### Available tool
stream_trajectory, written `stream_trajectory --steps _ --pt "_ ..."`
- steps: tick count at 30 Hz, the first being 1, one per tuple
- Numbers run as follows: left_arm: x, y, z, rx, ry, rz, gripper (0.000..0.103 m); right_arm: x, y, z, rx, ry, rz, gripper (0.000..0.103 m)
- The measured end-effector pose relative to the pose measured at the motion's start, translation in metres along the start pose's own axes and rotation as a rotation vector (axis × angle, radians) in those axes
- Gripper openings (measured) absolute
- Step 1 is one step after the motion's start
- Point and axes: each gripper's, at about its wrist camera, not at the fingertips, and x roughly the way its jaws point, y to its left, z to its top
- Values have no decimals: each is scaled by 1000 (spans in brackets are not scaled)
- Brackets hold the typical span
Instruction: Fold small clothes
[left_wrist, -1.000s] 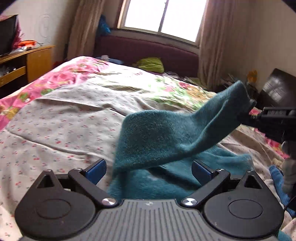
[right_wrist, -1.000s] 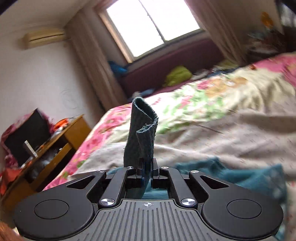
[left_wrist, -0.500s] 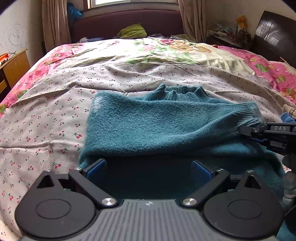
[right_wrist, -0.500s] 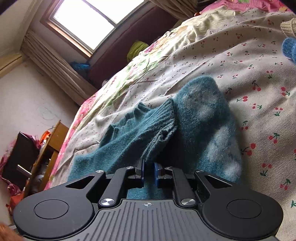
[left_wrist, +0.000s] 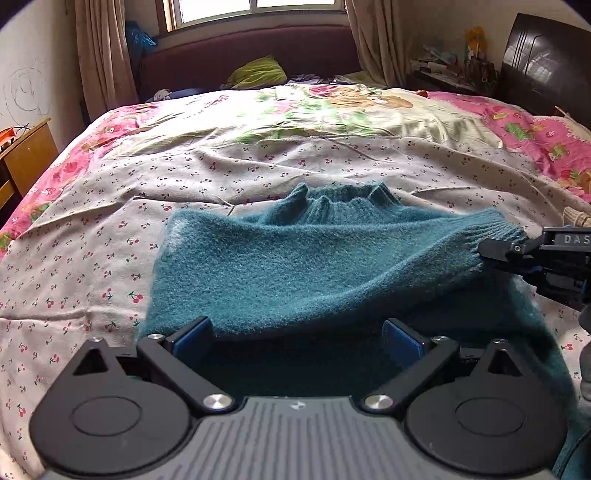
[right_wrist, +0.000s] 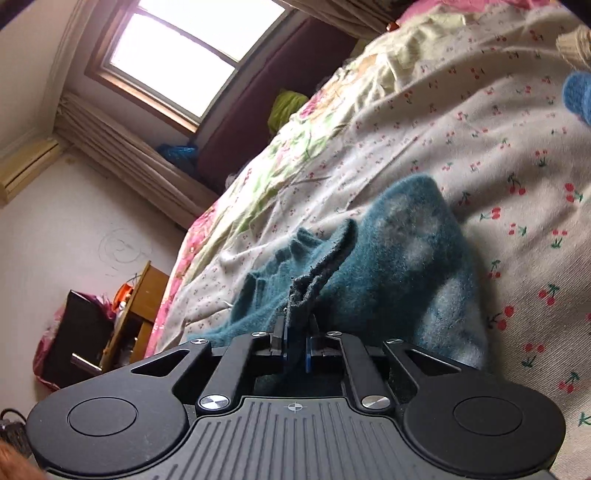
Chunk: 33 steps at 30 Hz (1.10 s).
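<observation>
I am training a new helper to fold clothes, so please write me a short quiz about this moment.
1. True or false: the left gripper is open wide.
2. Which part of the sweater is between the fingers of the right gripper? A: collar. B: sleeve cuff. C: bottom hem.
3. What small pattern is printed on the sheet under the sweater?

Key
1. True.
2. B. The right gripper's jaws are closing, with the sleeve cuff between them.
3. Cherries.
</observation>
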Motion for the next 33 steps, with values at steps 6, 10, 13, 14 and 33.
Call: stream_trajectory --steps 6,10,13,14,33 --pt "21 11 12 -44 -14 25 103 17 -14 -10 -9 85 -97 12" --pt "40 30 21 -87 5 55 103 12 -7 -10 -59 87 -109 14" --pt "64 43 18 -97 62 89 103 10 -8 -11 -56 110 -116 15" --pt "72 45 14 -84 91 99 103 6 -7 -11 -58 114 -117 16" --pt "66 44 -2 -103 21 -37 103 61 79 -5 -422 303 -207 17"
